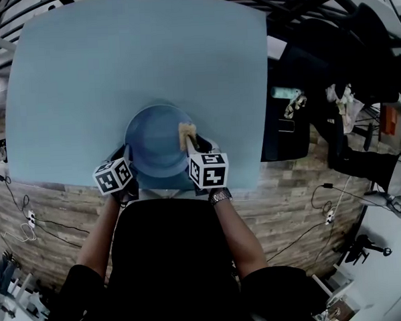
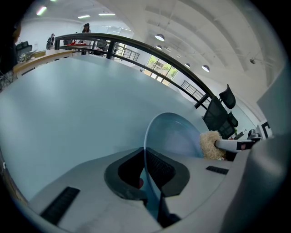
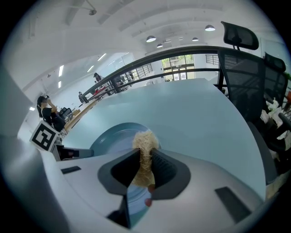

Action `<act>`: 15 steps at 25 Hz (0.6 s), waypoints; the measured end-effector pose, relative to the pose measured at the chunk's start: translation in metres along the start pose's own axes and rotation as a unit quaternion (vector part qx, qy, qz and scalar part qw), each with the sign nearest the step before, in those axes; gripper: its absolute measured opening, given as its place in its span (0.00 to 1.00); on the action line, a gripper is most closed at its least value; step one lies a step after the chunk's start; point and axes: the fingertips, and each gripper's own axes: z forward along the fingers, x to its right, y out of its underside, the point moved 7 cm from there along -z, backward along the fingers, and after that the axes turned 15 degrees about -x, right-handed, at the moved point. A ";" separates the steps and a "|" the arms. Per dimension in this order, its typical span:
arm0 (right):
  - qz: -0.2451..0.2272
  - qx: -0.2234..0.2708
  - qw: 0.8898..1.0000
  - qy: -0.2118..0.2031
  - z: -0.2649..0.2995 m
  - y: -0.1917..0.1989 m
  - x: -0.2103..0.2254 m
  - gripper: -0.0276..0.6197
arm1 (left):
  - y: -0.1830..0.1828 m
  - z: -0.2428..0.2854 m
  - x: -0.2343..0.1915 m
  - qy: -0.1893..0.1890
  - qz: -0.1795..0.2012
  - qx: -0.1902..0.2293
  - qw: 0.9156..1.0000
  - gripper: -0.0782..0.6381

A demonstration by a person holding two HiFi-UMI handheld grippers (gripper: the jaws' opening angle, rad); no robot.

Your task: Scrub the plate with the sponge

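A blue plate (image 1: 156, 147) is held up near the table's front edge, tilted. My left gripper (image 1: 124, 172) is shut on its left rim; in the left gripper view the plate (image 2: 175, 134) stands edge-on between the jaws (image 2: 146, 175). My right gripper (image 1: 194, 150) is shut on a tan fibrous sponge (image 1: 188, 133), which presses against the plate's right side. In the right gripper view the sponge (image 3: 144, 150) is pinched between the pads, with the plate (image 3: 113, 136) just behind it. The sponge (image 2: 210, 144) also shows at the plate's far edge in the left gripper view.
A light blue table (image 1: 135, 66) spreads ahead of the plate, bare. Black office chairs (image 1: 330, 69) and clutter stand to the right of the table. Brick-pattern floor with cables (image 1: 29, 219) lies below the front edge.
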 end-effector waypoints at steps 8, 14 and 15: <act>-0.022 -0.003 0.999 -0.040 0.006 -0.001 -0.034 0.15 | -0.001 0.000 0.002 -0.001 -0.004 0.002 1.000 0.12; -0.042 -0.024 0.996 -0.070 0.019 0.004 -0.063 0.15 | -0.003 -0.001 0.003 -0.003 -0.005 0.003 1.000 0.12; -0.045 -0.026 0.996 -0.074 0.022 0.005 -0.068 0.15 | -0.002 0.000 0.003 -0.004 -0.005 0.002 1.000 0.12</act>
